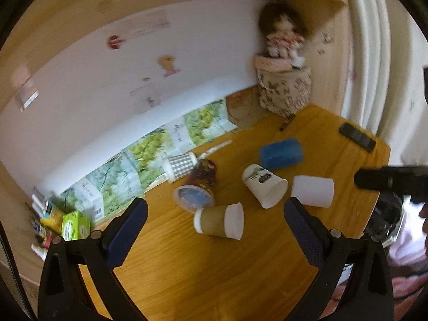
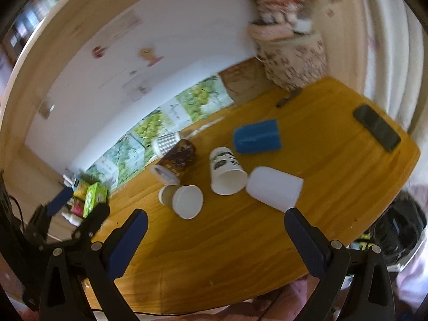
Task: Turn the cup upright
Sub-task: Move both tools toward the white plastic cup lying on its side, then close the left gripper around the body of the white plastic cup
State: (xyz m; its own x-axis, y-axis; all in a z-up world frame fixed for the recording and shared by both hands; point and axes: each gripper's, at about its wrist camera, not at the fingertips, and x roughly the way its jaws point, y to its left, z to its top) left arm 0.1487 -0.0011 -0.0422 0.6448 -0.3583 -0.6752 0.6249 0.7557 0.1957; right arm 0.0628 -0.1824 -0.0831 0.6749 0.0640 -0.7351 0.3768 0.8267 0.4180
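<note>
Several cups lie on their sides on the wooden table (image 1: 214,267). In the left wrist view: a brown paper cup (image 1: 219,220), a white printed cup (image 1: 263,184), a plain white cup (image 1: 313,190), a blue cup (image 1: 281,153), a dark patterned cup with a blue lid (image 1: 198,187), and a checked cup (image 1: 179,164). My left gripper (image 1: 215,230) is open and empty above the near table, with the brown cup between its fingers. My right gripper (image 2: 215,238) is open and empty, short of the brown cup (image 2: 183,200), the printed cup (image 2: 226,171) and the white cup (image 2: 274,188).
A black phone (image 1: 357,137) lies at the table's far right edge. A doll on a patterned bag (image 1: 283,91) stands in the back corner. Green printed boxes (image 1: 149,157) line the wall. Small boxes (image 1: 75,224) sit at the left. A pen (image 1: 287,123) lies near the bag.
</note>
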